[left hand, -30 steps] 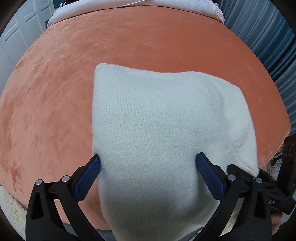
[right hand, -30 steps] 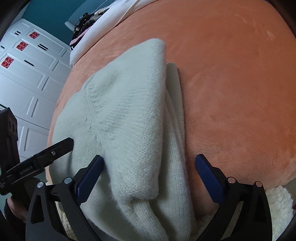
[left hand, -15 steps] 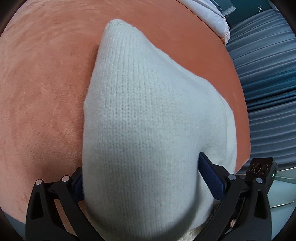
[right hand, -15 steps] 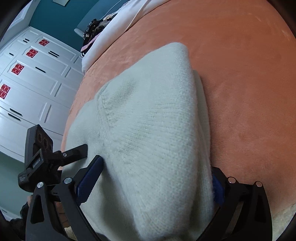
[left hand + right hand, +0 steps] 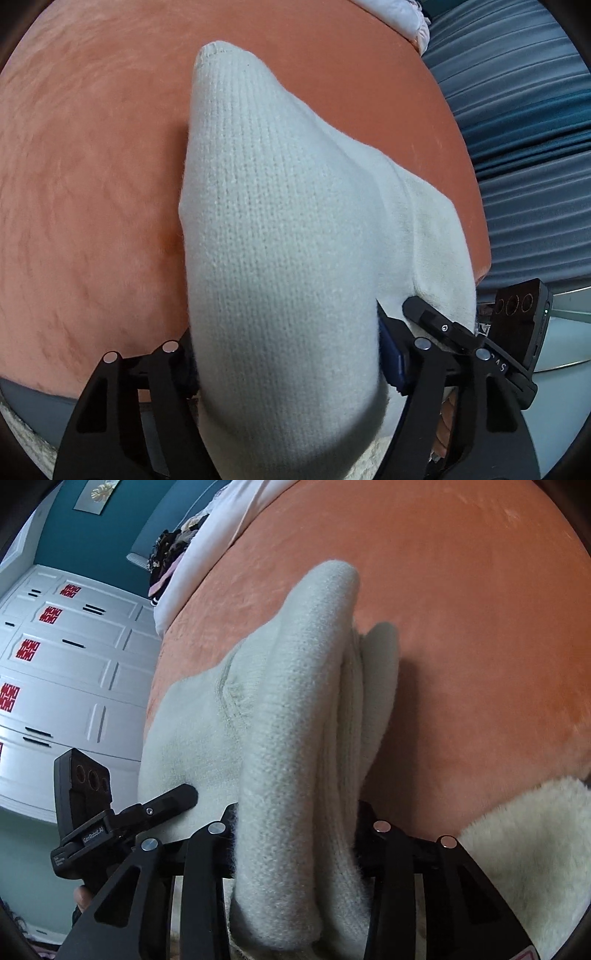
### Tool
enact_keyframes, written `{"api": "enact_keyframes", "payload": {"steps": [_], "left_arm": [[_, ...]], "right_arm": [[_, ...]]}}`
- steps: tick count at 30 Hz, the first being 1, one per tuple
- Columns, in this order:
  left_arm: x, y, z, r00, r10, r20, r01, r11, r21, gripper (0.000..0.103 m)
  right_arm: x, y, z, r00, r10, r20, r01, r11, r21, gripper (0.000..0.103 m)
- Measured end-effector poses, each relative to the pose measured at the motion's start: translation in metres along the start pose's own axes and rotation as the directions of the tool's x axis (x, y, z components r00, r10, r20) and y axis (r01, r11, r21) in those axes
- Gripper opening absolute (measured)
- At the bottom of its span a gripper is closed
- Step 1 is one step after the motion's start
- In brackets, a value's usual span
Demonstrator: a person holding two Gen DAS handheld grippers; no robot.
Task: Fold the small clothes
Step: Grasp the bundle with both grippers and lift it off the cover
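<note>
An orange plush bed cover (image 5: pixel 92 184) carries the cream knitted garment (image 5: pixel 280 258). Only the right view shows white cupboards (image 5: pixel 66 686) at 9 o'clock. Both the left gripper (image 5: pixel 288 362) and right gripper (image 5: pixel 295 823) have just been closing and pinch bunched knit.

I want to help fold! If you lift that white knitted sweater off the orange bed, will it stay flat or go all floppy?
Probably floppy: the white knitted sweater already bunches into soft ridges where the right gripper pinches it. It likely sags between the right gripper and the left gripper. The fuzzy knit probably won't slip from the pads.
</note>
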State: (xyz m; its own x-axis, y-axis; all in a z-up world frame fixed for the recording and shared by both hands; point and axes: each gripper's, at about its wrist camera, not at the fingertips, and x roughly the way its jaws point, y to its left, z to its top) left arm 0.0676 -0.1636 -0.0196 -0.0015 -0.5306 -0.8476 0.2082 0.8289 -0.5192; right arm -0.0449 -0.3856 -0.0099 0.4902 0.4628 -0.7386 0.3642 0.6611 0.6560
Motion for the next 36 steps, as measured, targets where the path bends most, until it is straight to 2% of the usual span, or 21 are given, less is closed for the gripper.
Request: {"api": "enact_keyframes", "payload": {"steps": [3,5,7,9,11,12,14,16,20,23,26,27,30,34,36], "left_arm": [[0.014,0.015,0.0,1.0,0.012,-0.01,-0.013,0.999,-0.044,0.086],[0.013,0.019,0.003,1.0,0.024,0.007,-0.023,0.998,-0.057,0.094],[0.015,0.02,0.006,0.999,0.036,0.017,-0.035,0.998,-0.06,0.096],[0.016,0.02,0.009,0.999,0.032,0.016,-0.031,0.998,-0.058,0.094],[0.012,0.01,0.007,0.998,0.059,0.018,-0.059,0.998,-0.03,0.082],[0.008,0.004,0.007,0.997,0.074,0.022,-0.074,0.997,-0.014,0.079],[-0.005,-0.008,0.005,0.995,0.087,0.043,-0.088,0.996,0.024,0.066],[-0.024,-0.021,0.004,0.996,0.067,0.064,-0.072,0.995,0.065,0.062],[-0.073,-0.054,0.0,0.991,0.007,0.135,-0.029,0.987,0.16,0.062],[-0.126,-0.087,-0.002,0.976,-0.071,0.207,0.017,0.967,0.253,0.062],[-0.186,-0.117,-0.005,0.94,-0.156,0.302,0.039,0.933,0.359,0.062],[-0.206,-0.127,-0.007,0.925,-0.182,0.333,0.039,0.919,0.393,0.063],[-0.269,-0.148,-0.013,0.866,-0.261,0.426,0.027,0.876,0.482,0.063],[-0.348,-0.155,-0.021,0.781,-0.318,0.537,-0.034,0.838,0.545,0.065],[-0.37,-0.157,-0.019,0.757,-0.316,0.572,-0.061,0.837,0.543,0.066]], "right_arm": [[0.007,-0.008,-0.007,1.0,-0.031,0.003,0.031,0.999,0.011,0.044],[0.013,-0.006,-0.004,0.998,-0.065,0.014,0.065,0.998,-0.002,0.061],[0.022,-0.003,0.0,0.994,-0.109,0.01,0.109,0.994,-0.027,0.067],[0.027,-0.007,0.003,0.995,-0.096,0.002,0.096,0.995,-0.005,0.062],[0.024,-0.005,0.003,0.995,-0.094,0.013,0.095,0.995,-0.013,0.043],[0.02,-0.003,0.001,0.995,-0.102,0.02,0.103,0.994,-0.03,0.039],[0.008,0.01,-0.003,0.992,-0.116,0.048,0.119,0.991,-0.056,0.037],[-0.009,0.025,-0.008,0.989,-0.118,0.09,0.126,0.988,-0.089,0.036],[-0.062,0.055,-0.014,0.974,-0.101,0.204,0.133,0.98,-0.149,0.036],[-0.114,0.085,-0.015,0.952,-0.05,0.302,0.113,0.974,-0.195,0.036],[-0.168,0.125,-0.019,0.908,0.009,0.42,0.107,0.962,-0.252,0.036],[-0.188,0.141,-0.022,0.884,0.034,0.465,0.11,0.954,-0.278,0.036],[-0.234,0.185,-0.029,0.816,0.121,0.565,0.111,0.927,-0.359,0.037],[-0.271,0.24,-0.038,0.747,0.258,0.613,0.078,0.881,-0.466,0.037],[-0.278,0.261,-0.041,0.73,0.314,0.607,0.052,0.86,-0.507,0.037]]}}
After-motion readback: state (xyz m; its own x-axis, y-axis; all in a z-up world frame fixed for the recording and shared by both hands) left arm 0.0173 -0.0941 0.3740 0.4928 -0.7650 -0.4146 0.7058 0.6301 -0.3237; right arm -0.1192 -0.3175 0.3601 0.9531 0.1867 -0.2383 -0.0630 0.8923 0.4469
